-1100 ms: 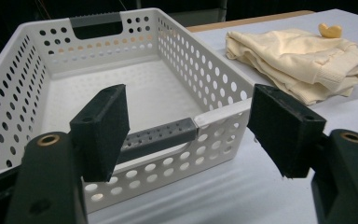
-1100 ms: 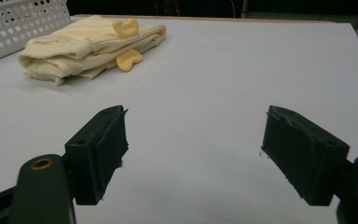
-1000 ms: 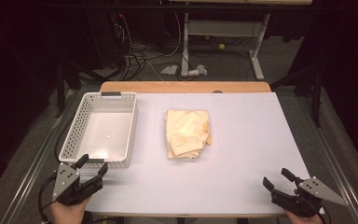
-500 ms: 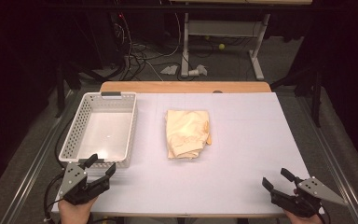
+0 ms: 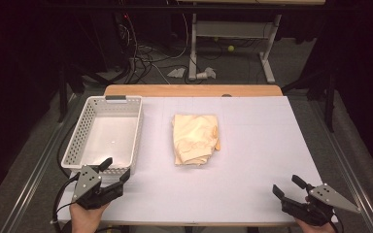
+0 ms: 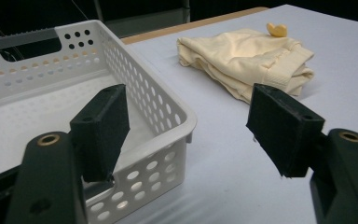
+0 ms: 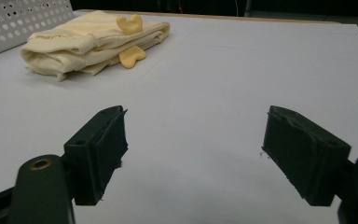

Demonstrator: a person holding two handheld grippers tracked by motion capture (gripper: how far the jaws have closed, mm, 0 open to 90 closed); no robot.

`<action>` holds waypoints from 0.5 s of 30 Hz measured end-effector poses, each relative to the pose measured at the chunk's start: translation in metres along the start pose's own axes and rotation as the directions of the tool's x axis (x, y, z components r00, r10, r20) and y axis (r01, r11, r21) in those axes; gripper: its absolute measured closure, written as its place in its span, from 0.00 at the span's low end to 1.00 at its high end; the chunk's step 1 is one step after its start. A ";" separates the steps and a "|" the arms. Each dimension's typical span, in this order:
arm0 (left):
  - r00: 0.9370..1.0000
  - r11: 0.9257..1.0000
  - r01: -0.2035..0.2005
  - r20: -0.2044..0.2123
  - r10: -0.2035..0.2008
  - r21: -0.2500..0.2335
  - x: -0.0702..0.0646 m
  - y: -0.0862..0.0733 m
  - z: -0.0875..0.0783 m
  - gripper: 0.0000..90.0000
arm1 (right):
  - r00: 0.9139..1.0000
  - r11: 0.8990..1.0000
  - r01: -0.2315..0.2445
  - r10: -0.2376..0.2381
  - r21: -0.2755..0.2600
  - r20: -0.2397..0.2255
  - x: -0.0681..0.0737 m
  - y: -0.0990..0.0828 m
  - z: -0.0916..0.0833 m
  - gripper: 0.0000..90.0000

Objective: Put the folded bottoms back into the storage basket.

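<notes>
The cloth (image 5: 194, 139) is soft, matt cream knit, the basket (image 5: 76, 143) glossy perforated white plastic, the worktop (image 5: 252, 160) smooth matt white.

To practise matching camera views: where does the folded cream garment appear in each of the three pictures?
High view: folded cream garment at the table's middle, right of the white basket.
Left gripper view: upper right, beyond the basket's corner.
Right gripper view: upper left, beside the basket's wall.
Shared landmark: the white basket.

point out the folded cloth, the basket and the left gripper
folded cloth (image 5: 194, 137), high view, middle of its top layer
basket (image 5: 76, 141), high view, its left perforated wall
left gripper (image 5: 116, 170), high view, midway between its two open jaw tips
</notes>
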State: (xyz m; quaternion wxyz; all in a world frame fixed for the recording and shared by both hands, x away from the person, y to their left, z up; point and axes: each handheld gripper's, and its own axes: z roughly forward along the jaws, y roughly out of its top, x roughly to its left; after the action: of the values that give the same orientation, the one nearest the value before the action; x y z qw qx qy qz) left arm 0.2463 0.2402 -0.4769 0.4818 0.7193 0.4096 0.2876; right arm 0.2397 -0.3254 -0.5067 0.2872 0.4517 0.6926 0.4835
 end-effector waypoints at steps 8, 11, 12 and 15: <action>0.998 1.000 0.009 0.063 -0.008 -0.007 -0.001 0.004 0.007 0.32 | 1.000 1.000 -0.003 0.003 0.002 -0.006 0.000 0.000 0.001 0.25; 0.996 1.000 0.004 0.087 -0.004 0.003 -0.003 0.008 0.009 0.32 | 1.000 1.000 -0.002 0.002 0.003 -0.013 0.000 0.000 0.001 0.25; 0.996 1.000 0.004 0.087 -0.004 0.003 -0.003 0.008 0.009 0.32 | 1.000 1.000 -0.002 0.002 0.003 -0.014 -0.001 0.000 0.001 0.25; 0.993 1.000 -0.003 0.114 0.001 0.018 -0.007 0.009 0.014 0.32 | 1.000 1.000 -0.001 0.001 0.003 -0.016 0.000 0.000 0.000 0.25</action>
State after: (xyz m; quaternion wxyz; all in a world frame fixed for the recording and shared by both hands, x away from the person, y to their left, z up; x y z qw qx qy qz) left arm 0.2567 0.2257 -0.4735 0.4976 0.7393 0.3834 0.2426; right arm 0.2403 -0.3257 -0.5069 0.2810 0.4485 0.6953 0.4862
